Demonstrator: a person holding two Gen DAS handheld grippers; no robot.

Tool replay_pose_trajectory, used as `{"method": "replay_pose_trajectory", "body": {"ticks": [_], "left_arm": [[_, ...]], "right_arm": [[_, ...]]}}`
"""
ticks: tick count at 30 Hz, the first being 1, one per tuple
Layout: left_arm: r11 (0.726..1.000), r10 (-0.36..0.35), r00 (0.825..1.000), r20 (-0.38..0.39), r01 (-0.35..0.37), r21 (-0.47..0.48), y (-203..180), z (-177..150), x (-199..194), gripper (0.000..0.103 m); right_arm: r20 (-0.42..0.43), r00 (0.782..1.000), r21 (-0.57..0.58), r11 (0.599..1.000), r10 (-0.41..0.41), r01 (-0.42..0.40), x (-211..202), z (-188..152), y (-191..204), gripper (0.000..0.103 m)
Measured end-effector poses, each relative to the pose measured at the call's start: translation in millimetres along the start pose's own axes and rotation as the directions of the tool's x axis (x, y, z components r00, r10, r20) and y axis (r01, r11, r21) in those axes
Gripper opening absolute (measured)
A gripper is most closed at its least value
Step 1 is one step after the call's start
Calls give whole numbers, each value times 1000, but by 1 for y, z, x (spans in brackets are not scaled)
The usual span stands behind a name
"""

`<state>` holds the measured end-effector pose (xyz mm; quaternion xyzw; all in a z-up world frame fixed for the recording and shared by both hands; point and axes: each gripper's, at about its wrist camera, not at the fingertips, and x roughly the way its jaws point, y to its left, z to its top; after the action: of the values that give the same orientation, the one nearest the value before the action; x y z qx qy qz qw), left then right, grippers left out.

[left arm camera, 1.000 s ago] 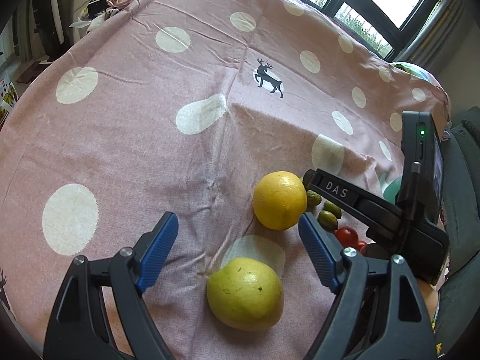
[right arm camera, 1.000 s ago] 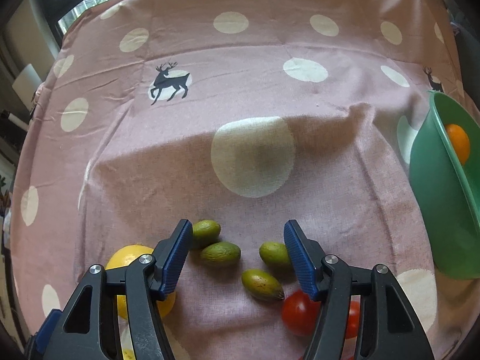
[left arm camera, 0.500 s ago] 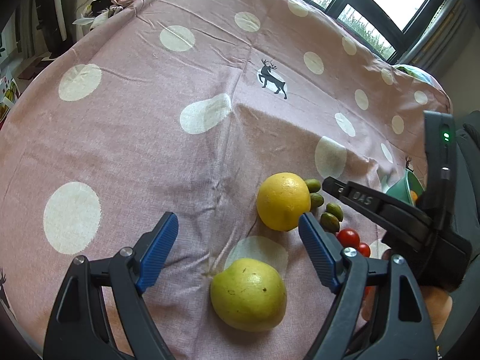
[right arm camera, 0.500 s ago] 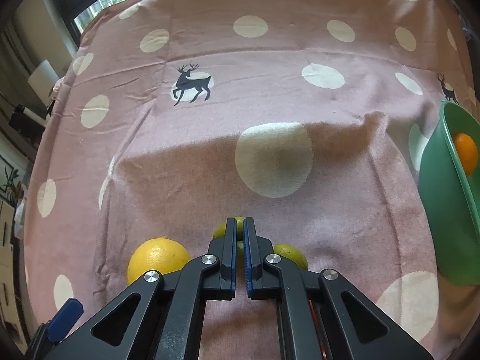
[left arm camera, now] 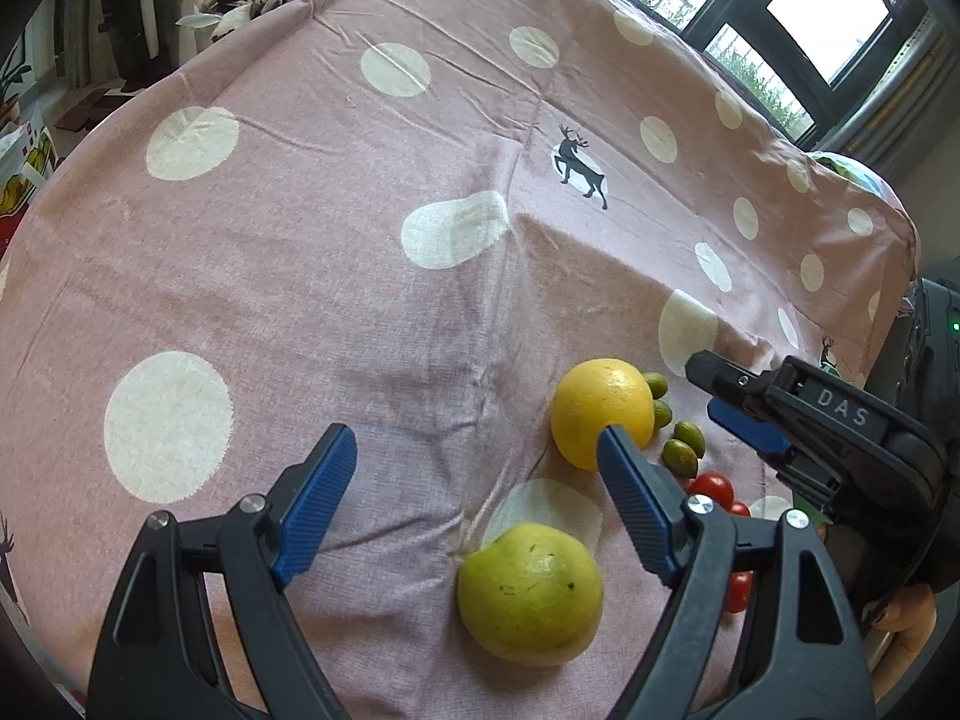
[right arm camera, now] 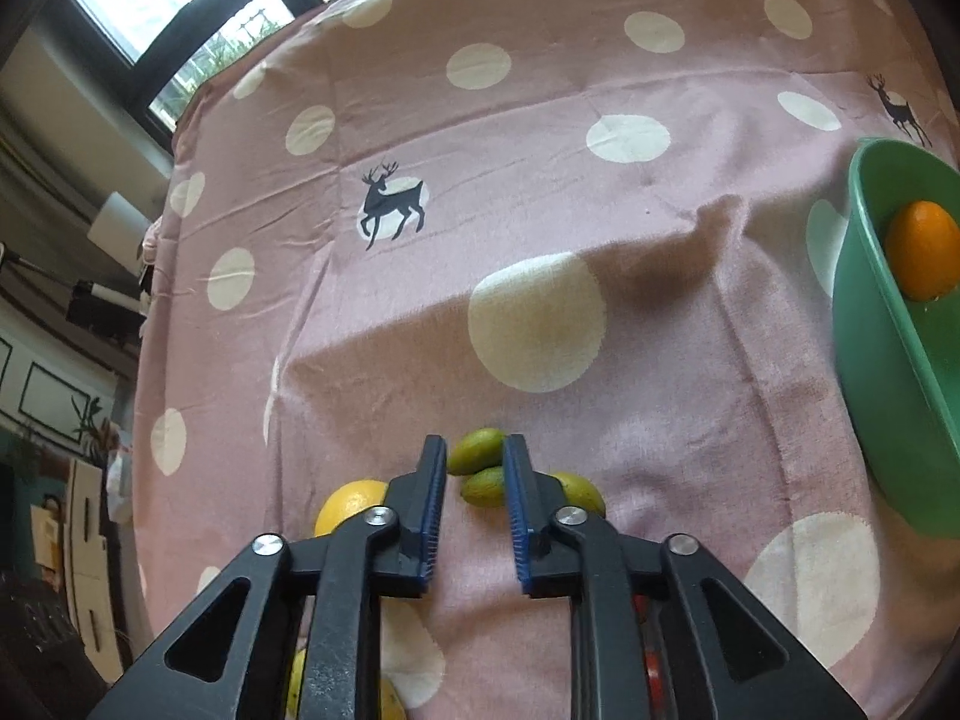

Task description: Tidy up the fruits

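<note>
My left gripper [left arm camera: 474,450], fingers wide apart, hangs over the cloth [left arm camera: 312,252]; a pear [left arm camera: 530,593] lies between them, an orange [left arm camera: 602,412] beyond. My right gripper [right arm camera: 475,483], fingers narrowly parted and holding nothing, is above four small green fruits [right arm camera: 477,450]. Tomatoes [left arm camera: 711,489] lie nearby. The green bowl [right arm camera: 882,372], well right, holds an orange fruit [right arm camera: 923,249].

Soft daylight enters through the window [left arm camera: 804,30], whose panes are blown out to white. The pink tablecloth [left arm camera: 336,276] is evenly lit, with faint shadows beside its creases and beneath the yellow citrus fruit [left arm camera: 602,411]. Fisheye distortion bends both views, corners vignette to black, and focus stays sharp at centre.
</note>
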<state>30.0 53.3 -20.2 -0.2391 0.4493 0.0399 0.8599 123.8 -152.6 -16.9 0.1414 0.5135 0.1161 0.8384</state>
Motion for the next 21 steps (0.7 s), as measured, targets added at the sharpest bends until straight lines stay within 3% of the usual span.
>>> {"method": "replay_pose_trajectory", "body": {"ticks": [1,2,13,21], "left_arm": [[1000,1,1000,1,-1,-5,1,1,0,82],[1000,2,1000,2,-2,-11,3,1,-1,82],[1000,21,1000,12,-21,-19,5,1,-8,82],[1000,27,999,22,-27,3,-3,-1,-13,82]], "right_arm": [[-4,1000,-6,1000,22,-22,1,-2,3,47],[-9,999,-14,999,39,-39,2,-3,7,48],[-129,979,-45,985,160,-166,35,-16,32,48],[-113,976,-13,982,186,-189,35,-19,27,48]]}}
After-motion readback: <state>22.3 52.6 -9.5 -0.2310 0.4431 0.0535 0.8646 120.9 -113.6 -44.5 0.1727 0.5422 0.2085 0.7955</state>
